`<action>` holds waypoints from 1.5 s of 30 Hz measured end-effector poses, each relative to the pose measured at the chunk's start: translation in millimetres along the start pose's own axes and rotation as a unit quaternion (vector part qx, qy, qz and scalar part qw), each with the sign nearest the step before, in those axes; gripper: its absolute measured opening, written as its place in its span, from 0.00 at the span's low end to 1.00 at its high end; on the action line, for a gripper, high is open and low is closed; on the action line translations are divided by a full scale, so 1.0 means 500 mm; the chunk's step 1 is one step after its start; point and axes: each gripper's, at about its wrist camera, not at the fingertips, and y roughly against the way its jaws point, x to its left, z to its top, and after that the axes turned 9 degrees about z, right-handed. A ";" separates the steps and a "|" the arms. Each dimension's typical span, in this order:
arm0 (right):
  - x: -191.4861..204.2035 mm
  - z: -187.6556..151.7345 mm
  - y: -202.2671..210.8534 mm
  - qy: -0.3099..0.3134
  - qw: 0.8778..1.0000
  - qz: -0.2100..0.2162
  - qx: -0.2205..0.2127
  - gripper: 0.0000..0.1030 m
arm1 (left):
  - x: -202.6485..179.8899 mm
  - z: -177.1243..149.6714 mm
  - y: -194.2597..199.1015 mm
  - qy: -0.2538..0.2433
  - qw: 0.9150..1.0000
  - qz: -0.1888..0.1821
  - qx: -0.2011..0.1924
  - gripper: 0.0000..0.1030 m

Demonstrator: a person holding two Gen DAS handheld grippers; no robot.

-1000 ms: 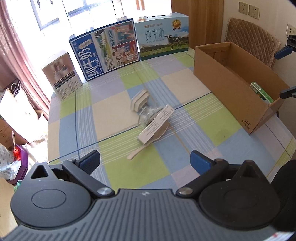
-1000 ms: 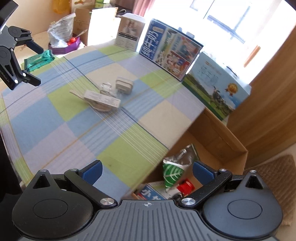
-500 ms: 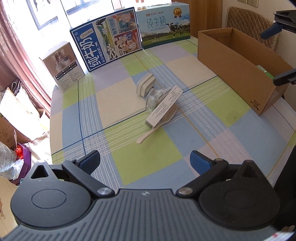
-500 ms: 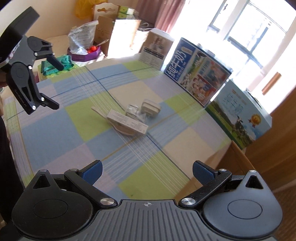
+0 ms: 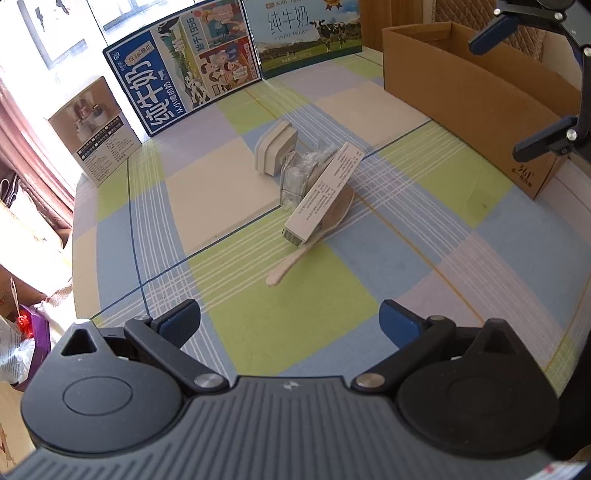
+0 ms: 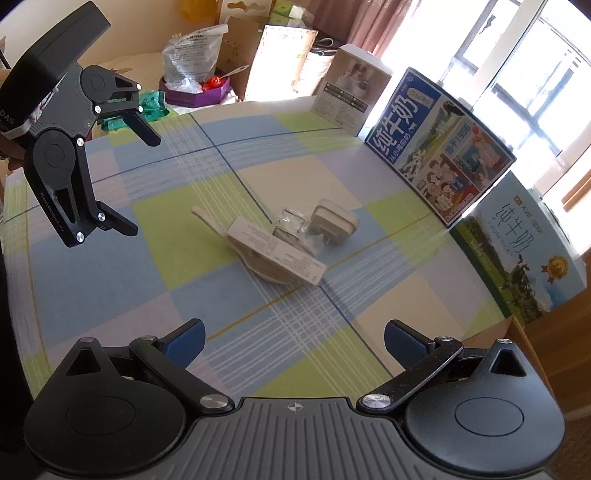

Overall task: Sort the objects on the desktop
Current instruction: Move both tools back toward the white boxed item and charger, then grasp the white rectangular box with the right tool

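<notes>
Four things remain in a small heap at the middle of the checked desk (image 5: pixel 258 325): a long white carton (image 5: pixel 323 194) lying across the bowl of a pale spoon (image 5: pixel 306 249), a crumpled clear packet (image 5: pixel 295 173) touching it, and a white adapter-like block (image 5: pixel 275 147) just beside that — what exactly it is I can't say from here. None of them is yet in the cardboard box (image 5: pixel 465 88) at the desk's right edge, whose inside is hidden in these views, so how much is already sorted cannot be judged.

The left gripper (image 5: pixel 290 321) and the right gripper (image 6: pixel 293 338) both hover clear of the heap, spread wide, nothing between their fingers.

Readable print: "PURE MILK" with 纯牛奶 on the green milk case (image 5: pixel 306 33), 纯牛奶 and "1956" on the blue milk case (image 5: pixel 184 74), "361°" on the cardboard box's corner. The carton's print is too small to read.
</notes>
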 end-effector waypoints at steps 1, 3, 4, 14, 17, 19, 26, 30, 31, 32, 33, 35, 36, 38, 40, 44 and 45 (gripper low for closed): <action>-0.002 0.002 -0.011 0.001 1.000 0.003 0.002 0.98 | 0.000 0.001 -0.009 -0.002 1.000 -0.001 0.001 0.98; -0.005 0.005 -0.033 0.004 1.000 0.008 0.007 0.98 | 0.003 0.003 -0.028 -0.003 1.000 -0.006 0.004 0.97; -0.007 0.007 -0.044 0.007 1.000 0.011 0.009 0.98 | 0.005 0.004 -0.037 -0.003 1.000 -0.011 0.007 0.93; -0.042 0.023 -0.140 0.042 0.998 0.028 0.032 0.79 | 0.006 0.026 -0.124 -0.023 0.998 -0.048 0.021 0.79; -0.049 0.031 -0.161 0.079 0.996 0.029 0.033 0.78 | 0.003 0.033 -0.141 -0.032 0.998 -0.051 0.016 0.79; -0.048 0.035 -0.174 0.119 0.992 0.031 0.033 0.78 | 0.001 0.036 -0.152 -0.033 0.998 -0.051 0.013 0.79; -0.060 0.033 -0.241 0.182 0.982 0.022 0.050 0.70 | -0.002 0.035 -0.182 -0.051 0.997 -0.051 0.008 0.71; -0.061 0.032 -0.267 0.222 0.973 0.010 0.057 0.61 | -0.005 0.033 -0.194 -0.072 0.996 -0.058 0.004 0.67; -0.061 0.031 -0.273 0.233 0.971 0.007 0.060 0.59 | -0.006 0.033 -0.197 -0.079 0.995 -0.059 0.003 0.66; -0.059 0.031 -0.280 0.245 0.967 0.003 0.064 0.57 | -0.008 0.033 -0.200 -0.086 0.994 -0.061 0.003 0.65; -0.058 0.031 -0.285 0.256 0.964 0.001 0.066 0.55 | -0.009 0.033 -0.204 -0.092 0.994 -0.063 0.003 0.64; -0.055 0.031 -0.293 0.272 0.960 0.001 0.069 0.50 | -0.010 0.035 -0.210 -0.099 0.993 -0.069 0.004 0.61; -0.054 0.033 -0.298 0.279 0.958 0.001 0.071 0.49 | -0.010 0.036 -0.212 -0.100 0.993 -0.070 0.003 0.57; -0.052 0.036 -0.309 0.289 0.954 -0.002 0.076 0.46 | -0.008 0.039 -0.217 -0.098 0.993 -0.072 0.004 0.53; -0.052 0.039 -0.319 0.294 0.953 -0.006 0.080 0.41 | -0.007 0.042 -0.221 -0.095 0.993 -0.073 0.004 0.42; -0.047 0.044 -0.327 0.288 0.954 -0.003 0.084 0.28 | -0.010 0.047 -0.227 -0.095 0.992 -0.078 0.004 0.32; -0.044 0.043 -0.326 0.289 0.954 -0.003 0.085 0.28 | -0.011 0.047 -0.226 -0.095 0.992 -0.079 0.004 0.26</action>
